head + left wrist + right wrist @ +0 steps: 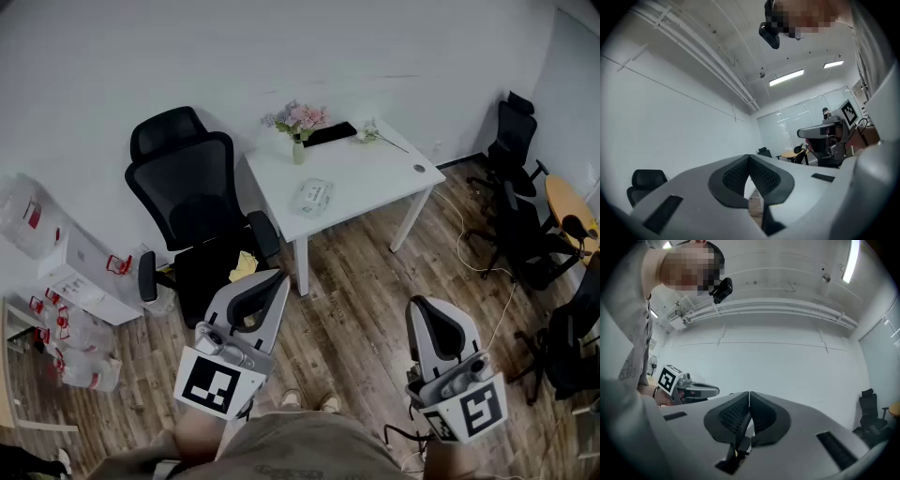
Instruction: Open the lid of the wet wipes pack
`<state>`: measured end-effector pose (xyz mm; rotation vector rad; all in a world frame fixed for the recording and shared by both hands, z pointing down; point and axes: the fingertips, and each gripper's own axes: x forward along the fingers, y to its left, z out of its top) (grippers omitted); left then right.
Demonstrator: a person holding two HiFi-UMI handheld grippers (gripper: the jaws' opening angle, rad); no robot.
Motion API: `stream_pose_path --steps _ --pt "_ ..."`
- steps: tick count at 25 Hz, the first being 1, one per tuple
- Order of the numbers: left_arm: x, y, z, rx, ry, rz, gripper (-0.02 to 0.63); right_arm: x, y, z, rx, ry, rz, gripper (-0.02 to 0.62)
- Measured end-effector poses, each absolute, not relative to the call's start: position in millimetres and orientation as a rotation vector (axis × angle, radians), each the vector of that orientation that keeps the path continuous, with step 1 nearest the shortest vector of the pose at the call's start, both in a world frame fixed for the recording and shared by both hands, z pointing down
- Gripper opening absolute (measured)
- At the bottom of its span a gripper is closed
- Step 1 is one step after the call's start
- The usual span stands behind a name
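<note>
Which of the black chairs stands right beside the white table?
The large black chair at the table's left edge, with something yellow on its seat; the other chairs cluster far right.

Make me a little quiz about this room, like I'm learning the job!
1. True or false: the wet wipes pack lies on the white table.
2. What does the left gripper hold? A) the pack B) nothing C) a flower
3. Are the right gripper jaws open or shut?

Key: 1 true; 2 B; 3 shut.
</note>
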<state>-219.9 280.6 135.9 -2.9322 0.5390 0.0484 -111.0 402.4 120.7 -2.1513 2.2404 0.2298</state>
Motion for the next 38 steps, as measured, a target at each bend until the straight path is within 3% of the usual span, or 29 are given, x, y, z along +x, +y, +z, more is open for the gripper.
stream_pose_path --steps 22,23,24,25,26,38 --pt "-160.2 313.9 158.6 -2.938 0.581 -0.011 0.017 -50.3 427.3 145.1 -2.117 2.3 0.24 0.034" --pt "-158.4 313.3 159.8 -2.942 0.583 -0.011 0.017 -47.4 425.5 147.8 -2.13 2.3 0.236 0.039" --pt "-156.8 311.5 160.7 -2.945 0.587 -0.01 0.017 -44.1 422.7 150.6 -2.142 2.301 0.229 0.079" --pt "-155.3 308.5 161.8 -2.945 0.592 -0.01 0.017 -40.7 418.8 153.2 -2.151 2.303 0.222 0.163" --pt "-153.7 304.5 163.4 -2.946 0.597 -0.008 0.017 -37.8 414.2 155.7 -2.155 2.308 0.219 0.193" --pt "-110.2 216.6 194.7 -2.97 0.599 -0.04 0.017 4.7 324.2 186.8 -2.198 2.371 0.188 0.195"
